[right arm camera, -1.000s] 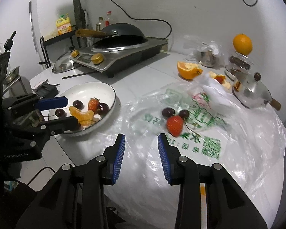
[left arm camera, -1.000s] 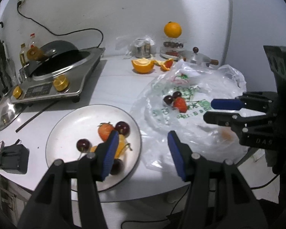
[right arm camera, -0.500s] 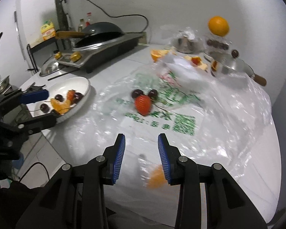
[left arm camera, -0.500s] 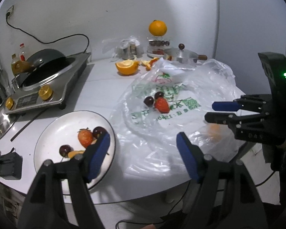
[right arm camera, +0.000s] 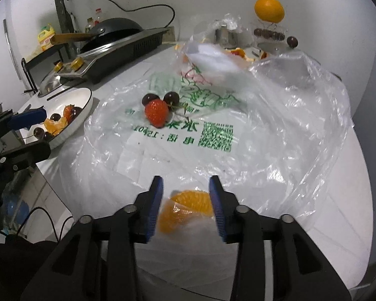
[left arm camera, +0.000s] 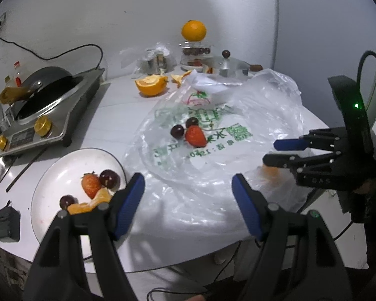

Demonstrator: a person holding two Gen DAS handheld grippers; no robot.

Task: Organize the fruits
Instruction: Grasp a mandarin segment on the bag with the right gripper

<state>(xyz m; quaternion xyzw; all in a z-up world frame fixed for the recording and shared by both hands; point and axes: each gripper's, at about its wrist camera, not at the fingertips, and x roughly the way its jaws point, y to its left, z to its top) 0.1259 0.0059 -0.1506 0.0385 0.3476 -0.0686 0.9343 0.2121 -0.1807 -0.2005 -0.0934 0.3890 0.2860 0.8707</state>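
Right tool (right arm camera: 185, 200): moved down the plastic bag (right arm camera: 263, 130), jaws just widened, now straddling orange segment (right arm camera: 185, 210), pads apart from it. Left tool (left arm camera: 188, 195): shifted off the plate (left arm camera: 50, 180), wide open, empty.

Glossy film and polished steel under my jaws

Ahead of my right jaws I see a crinkled, clear plastic bag (right arm camera: 275, 115), shiny, printed in green; between them, a moist, glistening orange segment (right arm camera: 188, 210) under film. Left of my left jaws sits a smooth, glazed white plate (left arm camera: 52, 175). Beyond it are a brushed-metal cooker (left arm camera: 60, 115) with a matt black wok (left arm camera: 47, 80), and far ahead a polished steel lid (left arm camera: 228, 64).
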